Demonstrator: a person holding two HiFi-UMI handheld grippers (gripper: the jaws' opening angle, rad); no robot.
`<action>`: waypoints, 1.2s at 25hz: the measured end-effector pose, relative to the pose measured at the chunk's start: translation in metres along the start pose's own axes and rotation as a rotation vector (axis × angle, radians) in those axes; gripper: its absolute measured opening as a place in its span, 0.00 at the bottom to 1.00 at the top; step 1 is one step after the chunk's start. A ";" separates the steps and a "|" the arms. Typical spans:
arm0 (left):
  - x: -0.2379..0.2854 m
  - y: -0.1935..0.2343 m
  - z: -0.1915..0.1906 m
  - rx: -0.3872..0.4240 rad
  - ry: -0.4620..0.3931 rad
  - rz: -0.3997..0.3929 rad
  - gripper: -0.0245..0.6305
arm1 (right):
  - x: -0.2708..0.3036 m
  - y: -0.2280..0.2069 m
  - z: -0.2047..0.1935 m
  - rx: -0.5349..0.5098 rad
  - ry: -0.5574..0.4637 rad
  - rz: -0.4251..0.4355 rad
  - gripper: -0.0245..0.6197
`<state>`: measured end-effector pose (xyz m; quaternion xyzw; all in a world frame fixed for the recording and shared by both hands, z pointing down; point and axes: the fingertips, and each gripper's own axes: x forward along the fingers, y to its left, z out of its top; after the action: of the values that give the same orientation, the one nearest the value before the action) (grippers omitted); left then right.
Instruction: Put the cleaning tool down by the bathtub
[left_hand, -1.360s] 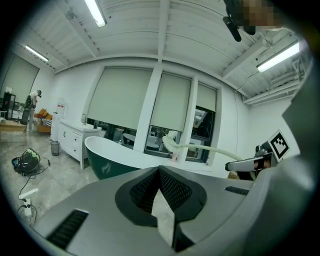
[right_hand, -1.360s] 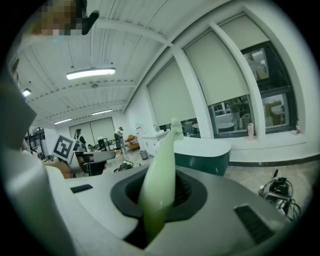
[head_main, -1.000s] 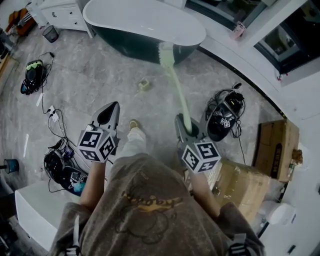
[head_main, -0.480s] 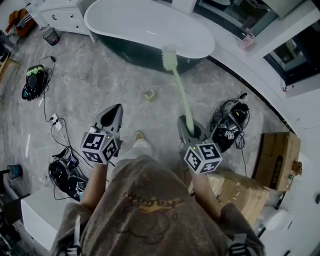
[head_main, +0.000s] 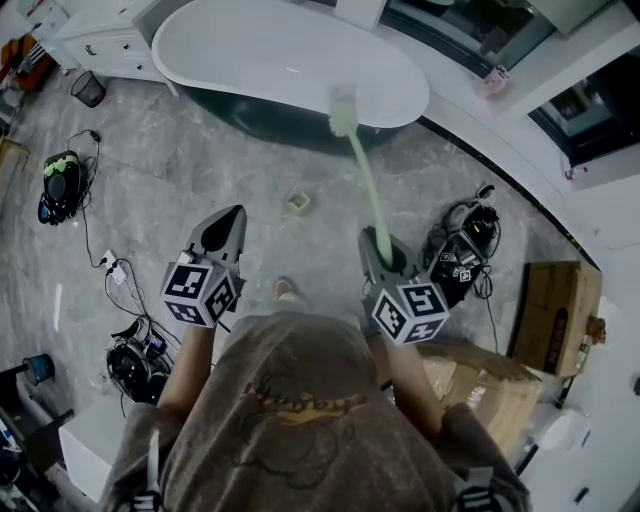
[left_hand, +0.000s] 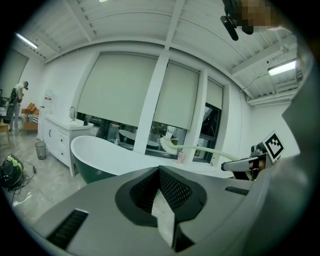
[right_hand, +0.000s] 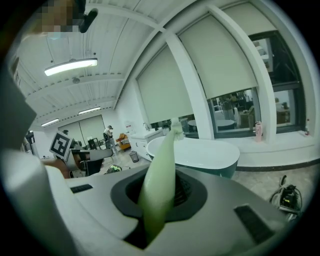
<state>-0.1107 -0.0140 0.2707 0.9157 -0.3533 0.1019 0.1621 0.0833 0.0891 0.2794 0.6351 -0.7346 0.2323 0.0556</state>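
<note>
The right gripper (head_main: 383, 240) has its fingers (head_main: 367, 252) closed on the butt end of the brush (head_main: 366, 182). In the right gripper view the pale green handle comes up from between the dark pads (right_hand: 182, 193), which press on it from both sides, and runs straight out ahead of them. The rest of the brush juts past the fingertips, unsupported and off the floor (head_main: 200, 150). Its white bristle head is the far end. In the head view it overlaps the near rim of the tub (head_main: 250, 45), towards the tub's right end. The left gripper view shows the handle about level, with the head raised above the tub's rim in front of the window (left_hand: 210, 132). No contact between brush and tub shows.

The left gripper (head_main: 228, 214) is beside the right one, well apart from the brush, and points the same way, towards the tub. Its fingers are drawn almost together, with only a thin slit between the pads, and nothing is in them.

The tub, white inside and dark outside, stands at the far edge of the floor, below the ledge (head_main: 480, 110). On the floor between the grippers and the tub lies a small pale object (head_main: 297, 202). A black bag (head_main: 455, 265) with cables lies just right of the right gripper, and cardboard boxes (head_main: 555, 300) sit at the floor's right edge.
</note>
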 end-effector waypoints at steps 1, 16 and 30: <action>0.005 0.002 0.003 0.001 -0.001 -0.005 0.04 | 0.004 -0.001 0.002 0.000 0.000 -0.003 0.10; 0.062 0.029 0.038 0.005 -0.043 0.010 0.04 | 0.054 -0.034 0.038 -0.025 0.003 0.004 0.10; 0.125 0.062 0.057 -0.019 -0.057 0.062 0.04 | 0.121 -0.066 0.062 -0.050 0.044 0.065 0.10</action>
<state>-0.0579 -0.1550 0.2691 0.9053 -0.3868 0.0774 0.1574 0.1366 -0.0519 0.2882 0.6040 -0.7591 0.2293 0.0801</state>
